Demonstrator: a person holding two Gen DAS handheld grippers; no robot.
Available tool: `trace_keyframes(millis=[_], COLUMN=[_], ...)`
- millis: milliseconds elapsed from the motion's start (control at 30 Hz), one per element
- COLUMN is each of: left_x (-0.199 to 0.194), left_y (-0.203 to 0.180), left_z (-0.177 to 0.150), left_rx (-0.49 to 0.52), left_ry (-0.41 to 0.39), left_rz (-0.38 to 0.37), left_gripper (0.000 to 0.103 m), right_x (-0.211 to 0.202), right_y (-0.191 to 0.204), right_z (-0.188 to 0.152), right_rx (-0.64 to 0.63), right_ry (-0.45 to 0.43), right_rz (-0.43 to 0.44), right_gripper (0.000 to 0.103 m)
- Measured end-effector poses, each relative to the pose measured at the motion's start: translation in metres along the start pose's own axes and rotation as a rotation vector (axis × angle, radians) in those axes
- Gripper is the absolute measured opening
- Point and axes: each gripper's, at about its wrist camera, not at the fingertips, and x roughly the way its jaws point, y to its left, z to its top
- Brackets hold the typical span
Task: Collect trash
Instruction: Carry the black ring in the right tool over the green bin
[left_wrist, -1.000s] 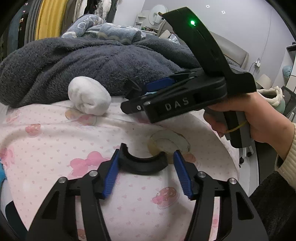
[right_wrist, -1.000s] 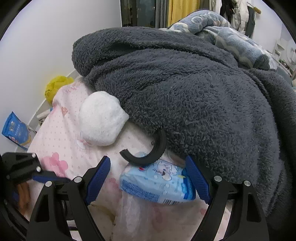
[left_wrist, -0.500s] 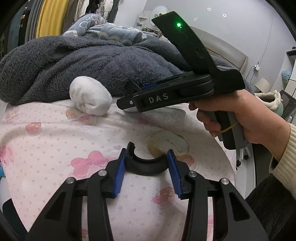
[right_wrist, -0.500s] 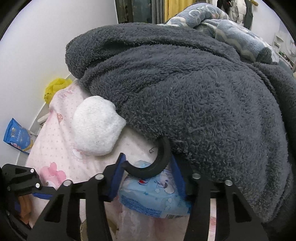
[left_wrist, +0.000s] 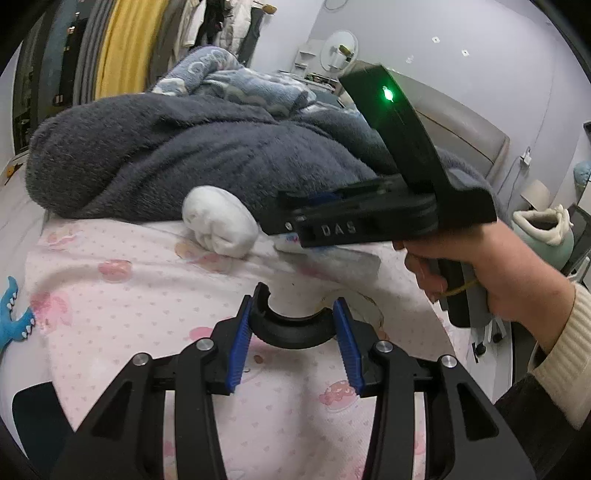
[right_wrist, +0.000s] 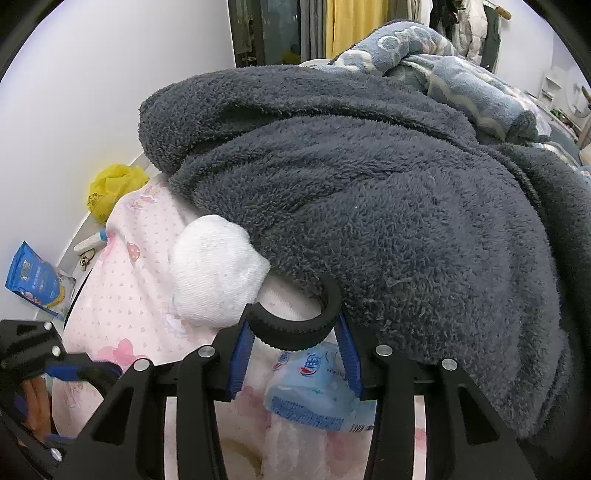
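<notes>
My right gripper (right_wrist: 293, 360) is shut on a blue and white plastic wrapper (right_wrist: 314, 391) and holds it just above the pink bed sheet (right_wrist: 140, 266); the wrapper hangs crumpled below the jaws. From the left wrist view the right gripper (left_wrist: 291, 218) sits at mid right with the wrapper (left_wrist: 332, 254) trailing under it. My left gripper (left_wrist: 293, 339) is nearly closed and empty, low over the sheet. A round beige scrap (left_wrist: 364, 312) lies on the sheet just right of its fingertips. A white balled sock (right_wrist: 214, 273) rests beside the dark fleece blanket (right_wrist: 388, 192).
The grey fleece blanket (left_wrist: 184, 155) and a blue patterned blanket (left_wrist: 236, 81) pile up at the back. A yellow bag (right_wrist: 110, 188) and a blue packet (right_wrist: 33, 277) lie on the floor by the wall. A blue toy (left_wrist: 14, 317) sits at the bed's left edge.
My right gripper closed on the blue wrapper and lifted it slightly. My left gripper narrowed from wide open to nearly closed, staying empty.
</notes>
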Motion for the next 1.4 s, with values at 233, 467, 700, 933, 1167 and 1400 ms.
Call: trace_keyframes(millis=[233, 467, 700, 933, 1167, 1400], left_x=[-0.015, -0.033, -0.058, -0.076, -0.097, -0.111], left_y=[0.003, 0.014, 0.031, 0.063, 0.092, 0.122], left_z=[0.003, 0.004, -0.004, -0.020, -0.036, -0.057], left_rx=[-0.008, -0.048, -0.096, -0.178, -0.242, -0.300], left_ry=[-0.018, -0.034, -0.046, -0.035, -0.032, -0.002], left_rz=[0.035, 0.081, 0.159, 0.262, 0.348, 0.403], left_gripper=[0.046, 0.046, 0.046, 0.046, 0.046, 0.046], right_x=[-0.009, -0.027, -0.045, -0.063, -0.069, -0.069], right_y=[0.006, 0.015, 0.039, 0.078, 0.115, 0.143], right_z=[-0.010, -0.015, -0.020, -0.033, -0.040, -0.036], right_rx=[0.023, 0.053, 0.074, 0.089, 0.074, 0.057], right_ry=[-0.011, -0.054, -0.096, -0.136, -0.146, -0.157], right_rz=[-0.009, -0.004, 0.008, 0.034, 0.065, 0.095], right_gripper=[0.042, 0.042, 0.042, 0.042, 0.042, 0.042])
